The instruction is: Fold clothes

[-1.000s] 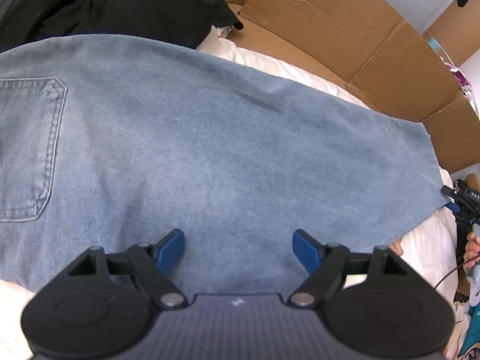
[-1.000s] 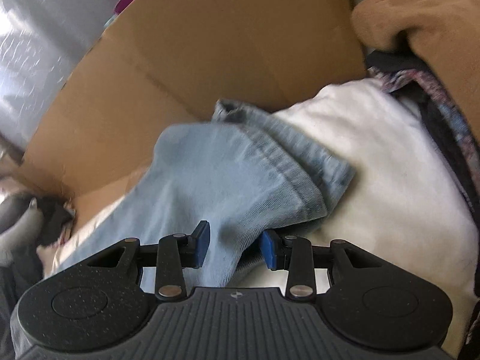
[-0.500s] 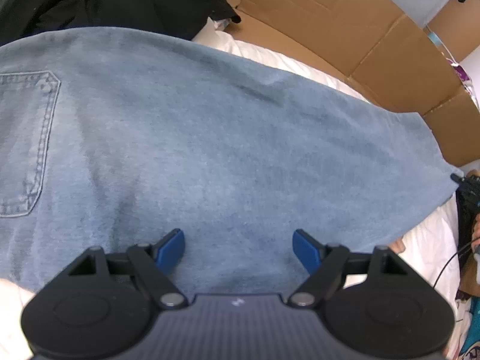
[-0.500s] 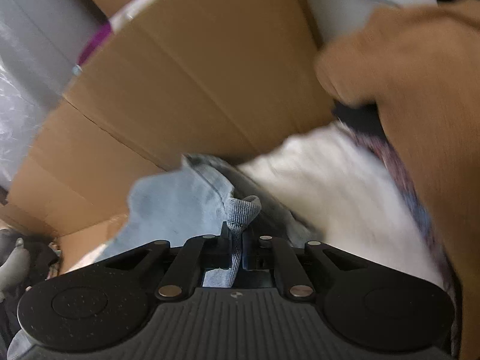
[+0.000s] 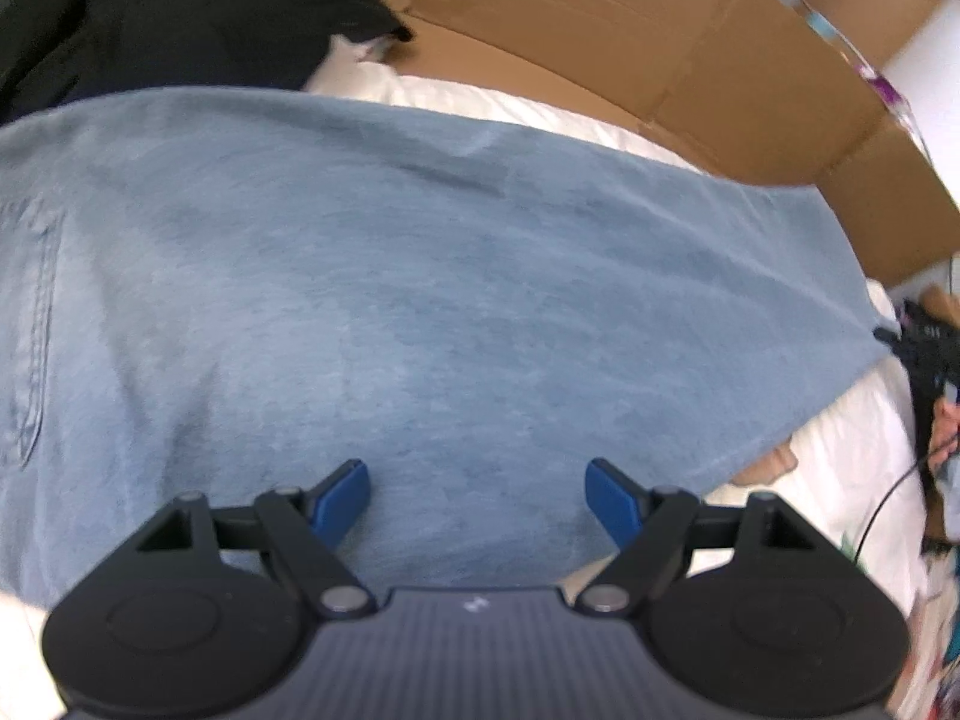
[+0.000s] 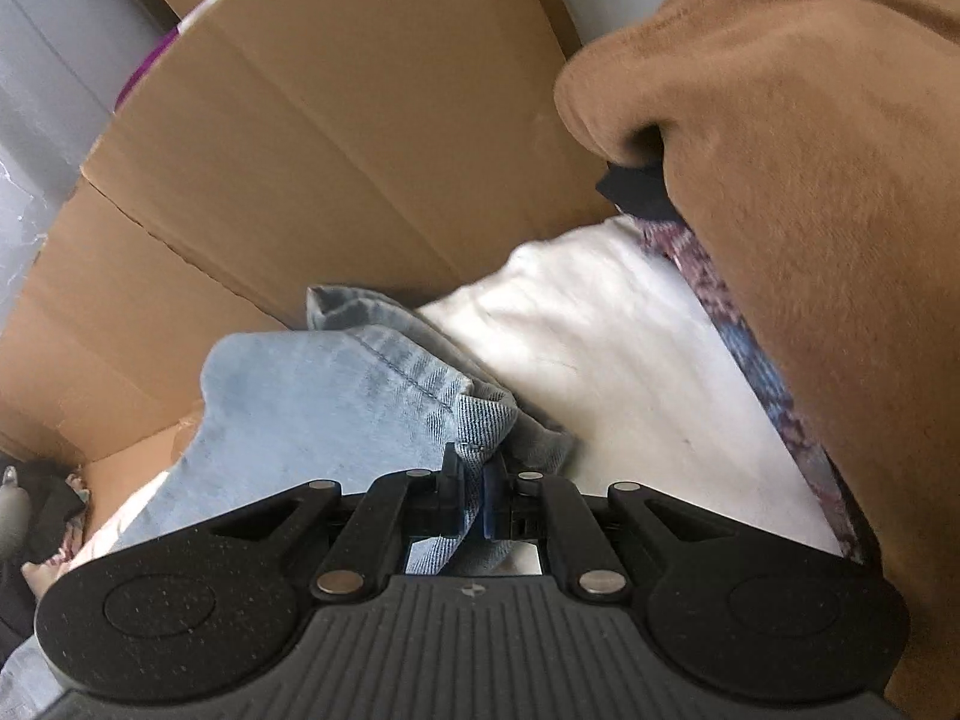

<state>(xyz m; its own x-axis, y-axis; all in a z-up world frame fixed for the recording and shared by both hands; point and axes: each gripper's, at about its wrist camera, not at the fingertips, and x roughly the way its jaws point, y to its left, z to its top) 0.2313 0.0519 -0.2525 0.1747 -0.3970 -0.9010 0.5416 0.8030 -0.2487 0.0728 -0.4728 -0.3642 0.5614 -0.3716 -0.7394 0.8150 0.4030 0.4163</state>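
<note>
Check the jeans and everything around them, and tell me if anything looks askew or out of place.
Nothing is damaged or spilled. The jeans lie flat across the white bedding. Only the hem corner is bunched, because the right gripper is pinching it. The left gripper hangs open over the denim.

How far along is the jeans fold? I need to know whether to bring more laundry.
Early. Done: the jeans lie spread flat on the white bedding. In hand: the right hand-held gripper is shut on the hem; the left hand-held gripper hangs open above the denim. Left: no fold is visible yet.
</note>
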